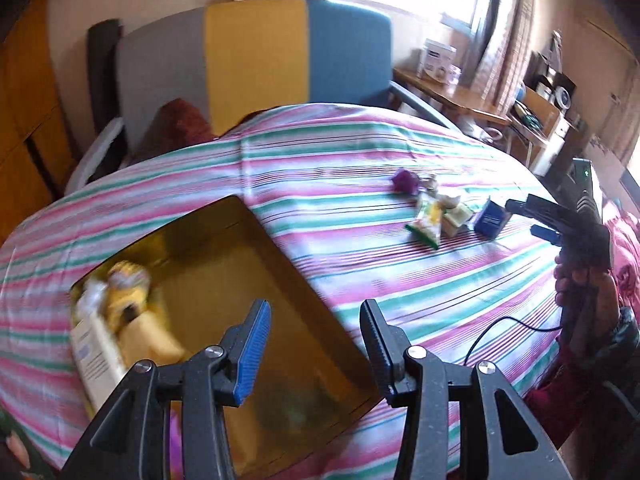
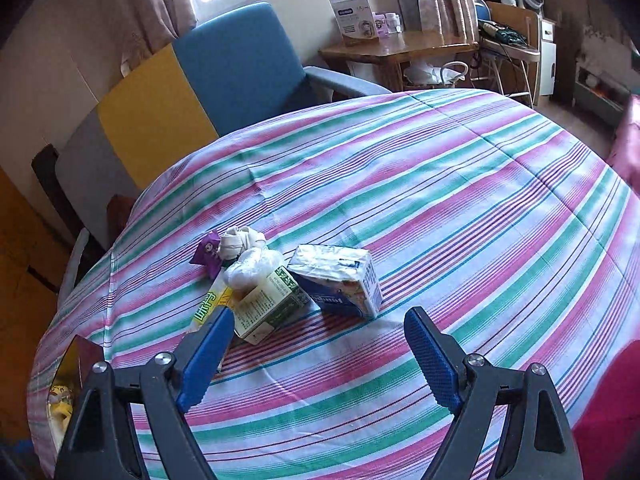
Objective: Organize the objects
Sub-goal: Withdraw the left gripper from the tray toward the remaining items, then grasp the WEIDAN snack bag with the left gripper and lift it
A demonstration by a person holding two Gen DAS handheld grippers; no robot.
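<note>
**Two empty grippers over a striped counter, one above the box, one before the pile**

Black arms and blue pads fill the bottom of both wrist views. On the left wrist view, the left hand-held gripper (image 1: 314,344) hangs released, its jaws apart with nothing between them, above the right edge of an open cardboard box (image 1: 256,304) that sits at lower left of the frame on the striped cloth (image 1: 360,280) covering the counter. Inside the box, against its left wall, lie blurred yellow items (image 1: 128,296) and a white flat package (image 1: 94,356); what they are I cannot tell. Farther right in the same view, at centre right, a small pile of loose things rests on the cloth, well apart from the box. At the right edge, a hand (image 1: 580,292) grips the other tool, with a black cable trailing from it.

On the right wrist view, the right hand-held gripper (image 2: 320,356) is also released, jaws spread wide and empty, just in front of the pile. From left to right there: a purple wrapper (image 2: 208,254), a knotted white cloth bundle (image 2: 240,242), a yellow-green packet (image 2: 210,306) partly behind the left pad, a clear plastic bag (image 2: 254,266), a green-and-cream carton (image 2: 272,304) lying tilted, and a blue-and-silver carton (image 2: 340,280) touching it. Behind the counter at upper left stands a grey, yellow and blue chair (image 2: 236,64).
</note>
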